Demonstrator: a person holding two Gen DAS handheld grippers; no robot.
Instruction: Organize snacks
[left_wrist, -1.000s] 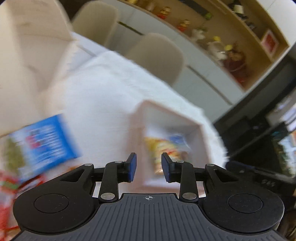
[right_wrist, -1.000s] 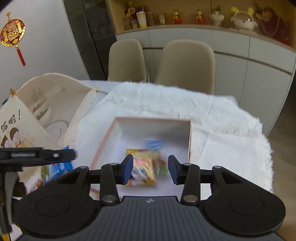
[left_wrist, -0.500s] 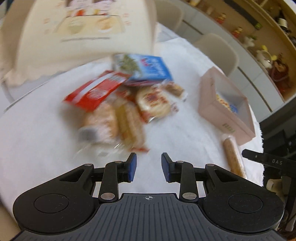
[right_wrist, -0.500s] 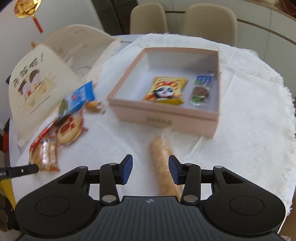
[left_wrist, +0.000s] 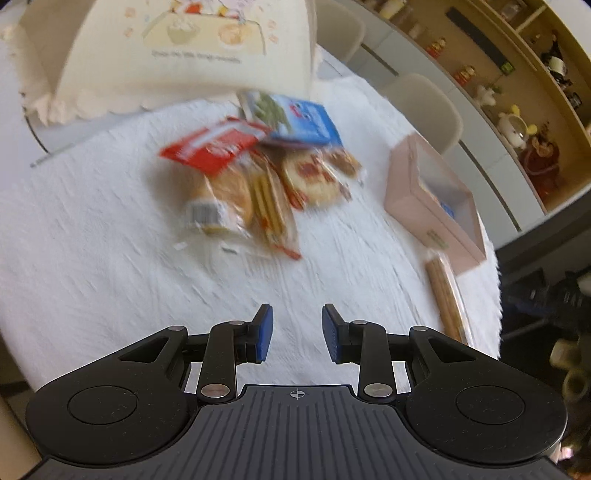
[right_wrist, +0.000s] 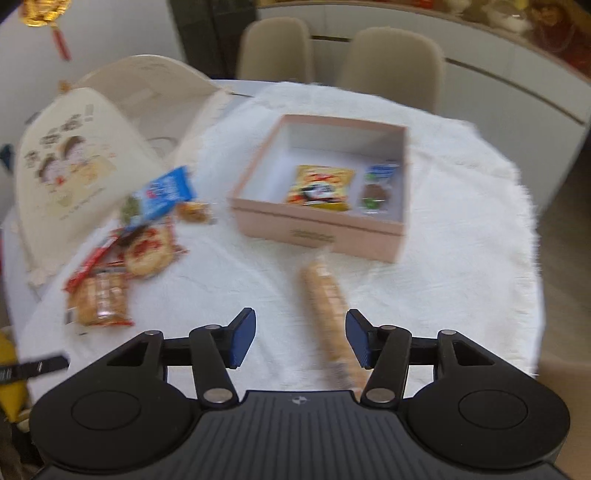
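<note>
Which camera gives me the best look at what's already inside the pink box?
The right wrist view. It looks down into the pink box, showing a yellow snack packet and a small blue-topped packet lying on its floor. The left wrist view sees the box side-on, with only a blue scrap inside visible.

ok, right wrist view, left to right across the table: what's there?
Cream cartoon-print bag → loose snack pile → long biscuit pack in front of the right gripper → pink box with a yellow packet, then a small chocolate snack.
</note>
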